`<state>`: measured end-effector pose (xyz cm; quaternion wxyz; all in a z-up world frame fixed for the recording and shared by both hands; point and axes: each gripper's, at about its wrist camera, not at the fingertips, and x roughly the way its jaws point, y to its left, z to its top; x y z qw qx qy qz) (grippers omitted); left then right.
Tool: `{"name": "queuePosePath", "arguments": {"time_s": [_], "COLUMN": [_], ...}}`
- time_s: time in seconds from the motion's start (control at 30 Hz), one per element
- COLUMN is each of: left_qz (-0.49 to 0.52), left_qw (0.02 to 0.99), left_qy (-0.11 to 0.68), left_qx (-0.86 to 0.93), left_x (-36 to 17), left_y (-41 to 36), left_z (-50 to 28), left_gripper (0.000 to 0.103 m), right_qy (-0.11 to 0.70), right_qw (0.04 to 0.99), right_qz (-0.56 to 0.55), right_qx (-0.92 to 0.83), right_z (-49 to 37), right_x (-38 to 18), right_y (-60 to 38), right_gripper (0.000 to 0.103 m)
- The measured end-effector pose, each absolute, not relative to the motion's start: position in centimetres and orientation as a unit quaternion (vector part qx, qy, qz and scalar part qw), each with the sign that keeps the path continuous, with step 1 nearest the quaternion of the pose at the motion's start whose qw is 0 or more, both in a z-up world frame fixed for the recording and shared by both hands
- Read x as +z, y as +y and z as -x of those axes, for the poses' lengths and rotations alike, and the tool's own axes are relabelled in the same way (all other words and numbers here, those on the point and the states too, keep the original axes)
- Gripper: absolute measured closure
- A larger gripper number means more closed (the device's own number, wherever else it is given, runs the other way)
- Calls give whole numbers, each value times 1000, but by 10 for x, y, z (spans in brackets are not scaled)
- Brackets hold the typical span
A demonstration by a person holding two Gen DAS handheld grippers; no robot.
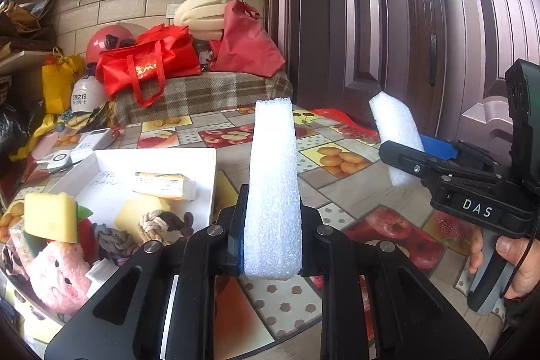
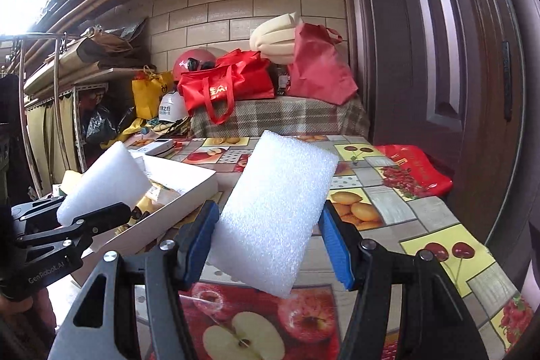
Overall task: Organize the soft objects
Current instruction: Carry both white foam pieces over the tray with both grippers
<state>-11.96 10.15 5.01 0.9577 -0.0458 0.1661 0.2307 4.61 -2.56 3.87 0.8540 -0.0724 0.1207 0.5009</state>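
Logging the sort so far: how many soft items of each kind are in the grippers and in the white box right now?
White foam blocks, held one per gripper: 2
Yellow sponges in the white box: 2
Knotted rope toys: 2
Pink plush: 1
Total: 7

The left claw (image 1: 273,245) is gripping a white foam block (image 1: 274,184) upright above the counter (image 1: 337,191); the right claw (image 1: 401,157) is clamping another foam piece (image 1: 393,120) at far right.

Our left gripper (image 1: 273,238) is clamped tight on a white foam block (image 1: 274,188), which stands upright between its jaws. Our right gripper (image 2: 270,245) grips a second foam slab (image 2: 275,211) across its width, tilted. Our right hand (image 1: 516,262) wraps its handle, both held above the table.
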Motion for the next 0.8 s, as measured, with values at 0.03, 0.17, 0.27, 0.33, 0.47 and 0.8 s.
{"name": "queuePosePath", "arguments": {"time_s": [0.03,0.17,0.27,0.33,0.47,0.8], "left_qz": [46,46,47,47,48,63], "left_qw": [957,956,954,952,948,926], "left_qy": [166,166,164,162,157,147], "left_qx": [232,237,246,254,272,341], "left_x": [50,50,51,51,51,51], "left_y": [102,105,110,113,123,163], "left_z": [121,126,133,138,151,195], "left_gripper": [84,84,84,84,84,84], "right_qy": [123,127,125,124,120,119], "right_qw": [852,843,836,832,823,810], "right_qz": [73,81,93,98,110,121], "right_qx": [504,516,527,533,544,562], "right_z": [-45,-37,-30,-26,-17,-6], "right_x": [38,35,33,31,30,28], "right_y": [-23,-11,1,6,18,34], "right_gripper": [42,42,42,42,42,42]}}
